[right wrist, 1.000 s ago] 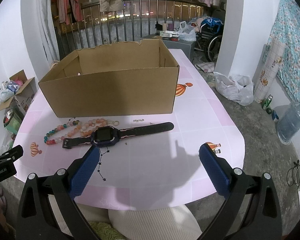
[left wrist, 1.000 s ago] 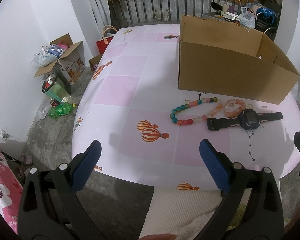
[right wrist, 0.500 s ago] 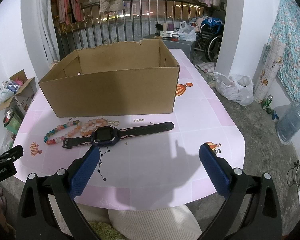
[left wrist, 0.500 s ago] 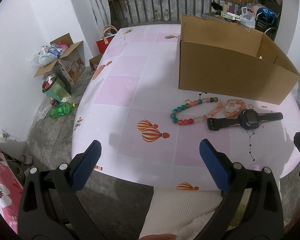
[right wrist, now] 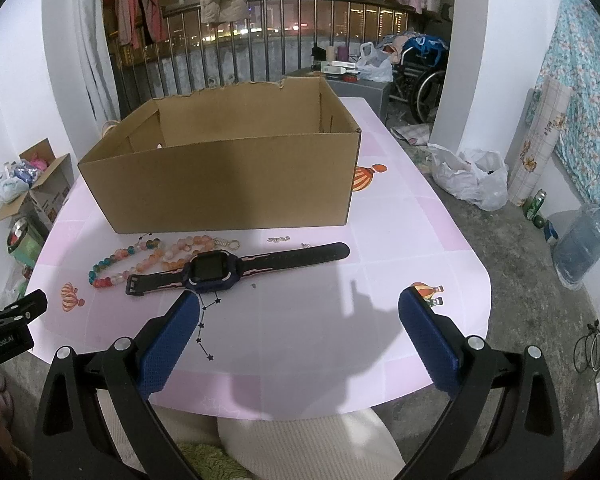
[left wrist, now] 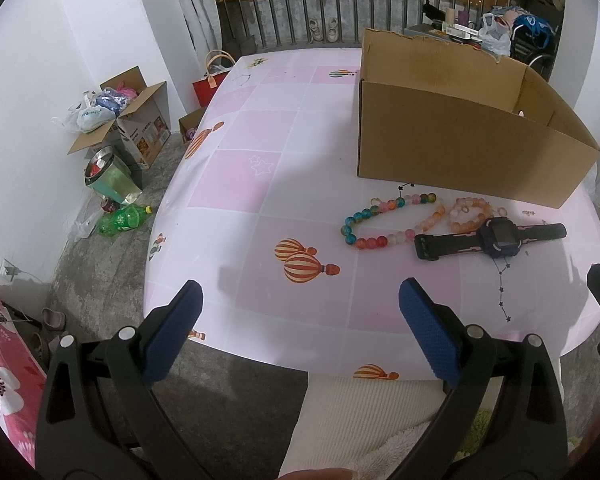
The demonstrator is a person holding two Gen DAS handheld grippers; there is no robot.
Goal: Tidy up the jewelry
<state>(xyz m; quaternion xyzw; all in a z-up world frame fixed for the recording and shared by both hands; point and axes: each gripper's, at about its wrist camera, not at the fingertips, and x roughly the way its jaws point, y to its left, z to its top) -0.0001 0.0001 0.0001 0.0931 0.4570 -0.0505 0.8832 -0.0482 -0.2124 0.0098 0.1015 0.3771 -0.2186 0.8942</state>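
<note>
Both your left gripper (left wrist: 300, 316) and right gripper (right wrist: 299, 316) hover with jaws wide, empty, near the surface (right wrist: 300, 340) edge. Watch (right wrist: 212, 268) and bead strands (right wrist: 140, 258) lie before the cardboard box (right wrist: 228, 184); overlapping pieces risk snagging together when lifted.

Both cameras sit low at the near edge of the bench (left wrist: 260, 184), looking forward and down across it. The left wrist view faces the bench's left half; the right wrist view faces its right half. Both take in the cardboard box (left wrist: 460, 152) (right wrist: 228, 184) and smartwatch (left wrist: 496, 236) (right wrist: 212, 268).
</note>
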